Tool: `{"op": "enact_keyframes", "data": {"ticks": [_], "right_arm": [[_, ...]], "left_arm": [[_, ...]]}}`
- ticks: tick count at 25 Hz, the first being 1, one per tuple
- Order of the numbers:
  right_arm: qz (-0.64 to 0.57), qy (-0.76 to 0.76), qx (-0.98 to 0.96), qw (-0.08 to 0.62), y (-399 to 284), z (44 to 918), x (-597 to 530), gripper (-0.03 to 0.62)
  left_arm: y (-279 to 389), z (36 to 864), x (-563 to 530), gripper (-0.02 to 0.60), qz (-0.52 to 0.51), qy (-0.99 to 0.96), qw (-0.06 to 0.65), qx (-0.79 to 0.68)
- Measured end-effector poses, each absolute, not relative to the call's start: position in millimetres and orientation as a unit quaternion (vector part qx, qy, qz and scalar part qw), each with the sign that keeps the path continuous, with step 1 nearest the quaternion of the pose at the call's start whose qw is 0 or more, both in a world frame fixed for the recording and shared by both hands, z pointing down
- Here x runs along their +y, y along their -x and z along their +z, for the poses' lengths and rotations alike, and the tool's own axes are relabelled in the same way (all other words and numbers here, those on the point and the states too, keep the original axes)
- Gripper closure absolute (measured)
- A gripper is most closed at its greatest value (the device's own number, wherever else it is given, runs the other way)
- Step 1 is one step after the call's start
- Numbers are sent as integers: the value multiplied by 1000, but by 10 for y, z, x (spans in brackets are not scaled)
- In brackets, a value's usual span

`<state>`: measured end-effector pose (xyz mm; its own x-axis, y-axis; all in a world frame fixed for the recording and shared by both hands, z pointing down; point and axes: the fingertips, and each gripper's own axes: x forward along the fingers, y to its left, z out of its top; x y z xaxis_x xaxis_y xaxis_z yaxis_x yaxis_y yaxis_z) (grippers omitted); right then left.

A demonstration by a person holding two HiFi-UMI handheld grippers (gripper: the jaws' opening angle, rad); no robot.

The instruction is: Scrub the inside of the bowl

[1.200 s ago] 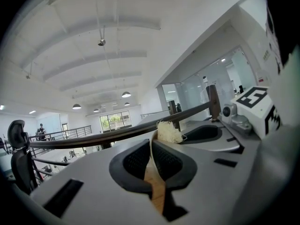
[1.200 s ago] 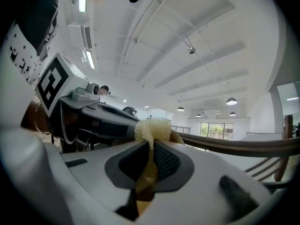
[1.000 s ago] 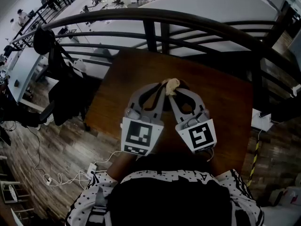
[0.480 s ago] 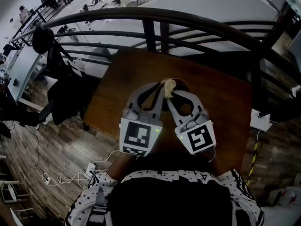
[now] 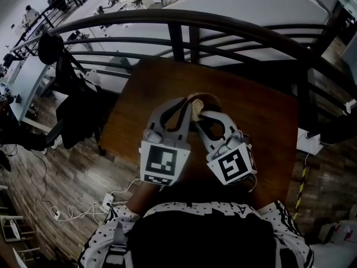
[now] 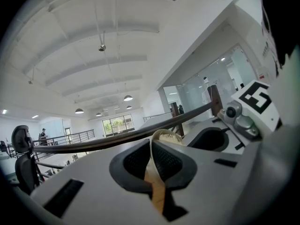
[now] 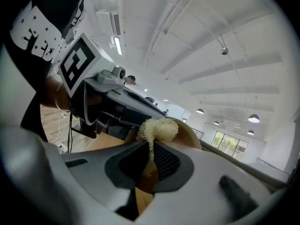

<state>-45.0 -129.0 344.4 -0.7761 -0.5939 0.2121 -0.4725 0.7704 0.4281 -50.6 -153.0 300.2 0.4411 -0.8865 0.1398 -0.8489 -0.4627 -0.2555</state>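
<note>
Brown table (image 5: 262, 116). Wooden bowl (image 5: 208, 99) near table centre, at my 12 o'clock. My left gripper (image 5: 188, 109) is clamped on the bowl rim, about 9 o'clock. My right gripper (image 5: 202, 115), at left's 3 o'clock, pinches the scrubber (image 7: 157, 128) against the bowl.

place: open-plan office hall, upper level | cues: railing (image 5: 223, 22), desks (image 5: 113, 3) below, pendant lamps (image 6: 127, 98), glass walls (image 6: 225, 78)

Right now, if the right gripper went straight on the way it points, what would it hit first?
Most likely the inner wall of the bowl. The right gripper is clamped on the scrubber, and the tan wall curves up just behind it. Depth is hard to judge here.
</note>
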Motion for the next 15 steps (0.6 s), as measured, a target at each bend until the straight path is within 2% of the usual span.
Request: {"op": "enact_keyframes", "data": {"ticks": [10, 15], "right_arm": [[-255, -250, -893, 275, 500, 3640, -1240, 554], [-277, -244, -878, 305, 463, 3667, -1257, 554]], "left_arm": [[567, 3076, -1515, 557, -143, 845, 69, 510], [569, 3098, -1513, 557, -147, 848, 63, 505]]}}
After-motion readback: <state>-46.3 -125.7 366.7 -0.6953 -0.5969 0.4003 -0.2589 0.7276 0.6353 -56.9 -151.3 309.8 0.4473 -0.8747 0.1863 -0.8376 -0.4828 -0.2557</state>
